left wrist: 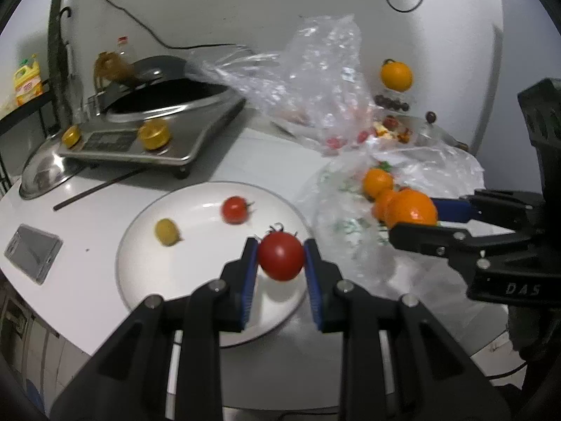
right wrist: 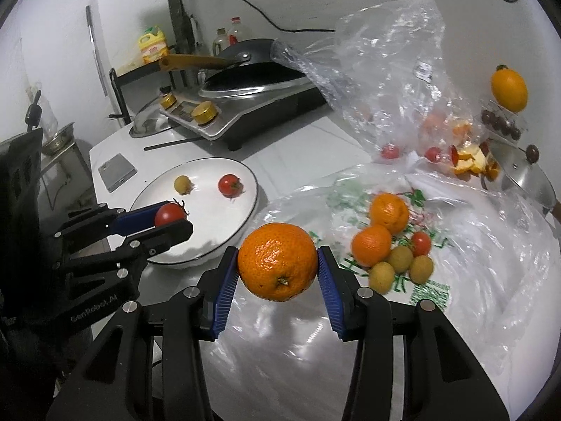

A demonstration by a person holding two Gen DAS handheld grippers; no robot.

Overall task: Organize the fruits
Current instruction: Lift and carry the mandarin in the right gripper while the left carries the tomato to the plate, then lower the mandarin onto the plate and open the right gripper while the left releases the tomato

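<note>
My left gripper is shut on a red tomato and holds it just above the near right part of the white plate. On the plate lie a smaller tomato and a yellow-green fruit. My right gripper is shut on an orange, held above the plastic sheet to the right of the plate. On the sheet lie two oranges, a small tomato and several yellow-green fruits.
An induction cooker with a wok stands behind the plate. A phone lies left of it. A crumpled clear bag holds tomatoes and peel. A steel pot lid and an orange sit at the far right.
</note>
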